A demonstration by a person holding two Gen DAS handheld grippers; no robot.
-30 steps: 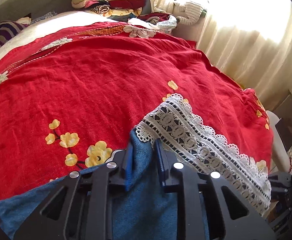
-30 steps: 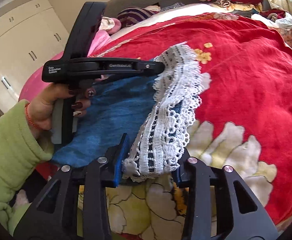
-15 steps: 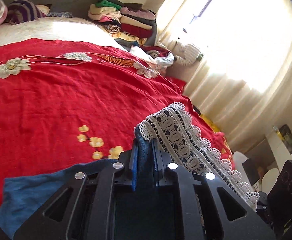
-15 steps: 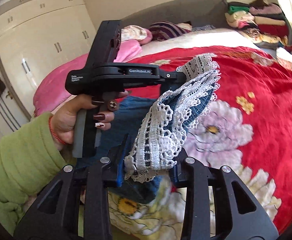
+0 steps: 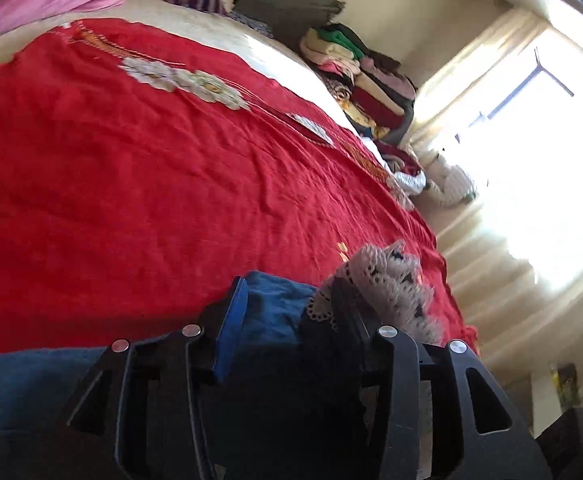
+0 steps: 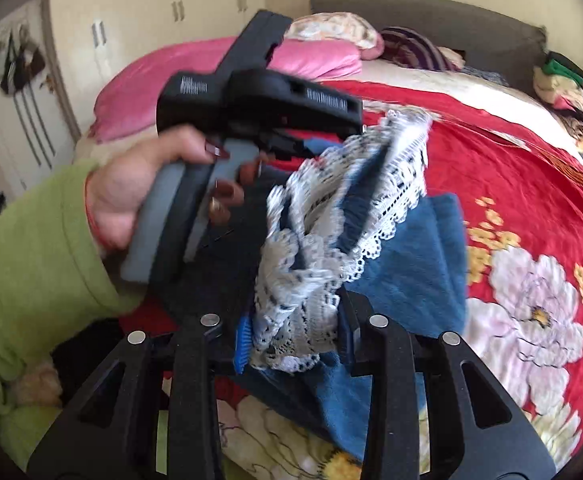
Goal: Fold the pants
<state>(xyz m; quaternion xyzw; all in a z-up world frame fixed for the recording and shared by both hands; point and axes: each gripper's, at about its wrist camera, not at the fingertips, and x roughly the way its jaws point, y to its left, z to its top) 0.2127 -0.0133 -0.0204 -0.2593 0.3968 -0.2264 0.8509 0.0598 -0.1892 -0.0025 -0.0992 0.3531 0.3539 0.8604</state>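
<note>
- The pants (image 6: 411, 264) are soft blue denim-look fabric with a wide band of white openwork lace trim (image 6: 315, 248) at the hem, scalloped along its edge. They're bunched and lifted just above the bed, blue cloth drooping toward the spread.
- The right gripper (image 6: 295, 340) pinches a crumpled wad of that lace between its blue-padded fingers (jaws set narrow around the bundle).
- The left gripper (image 5: 291, 312) has blue fabric and a bit of lace between its fingers (image 5: 235, 312), but the gap looks fairly wide there, so I can't tell if it's actually clamping. In the right wrist view the person's left hand (image 6: 131, 200), in a lime green sleeve (image 6: 27, 264), holds it at the far end of the lace.
- Compared with a second ago, the lace was stretched out fairly flat; now it's scrunched up, and the left view has tilted hard and blurred.
- Underneath is a wrinkly red floral bedspread (image 5: 131, 168), with a pink pillow (image 6: 211, 64) and a stack of folded clothes (image 5: 367, 80) by the bright window (image 5: 539, 128).
</note>
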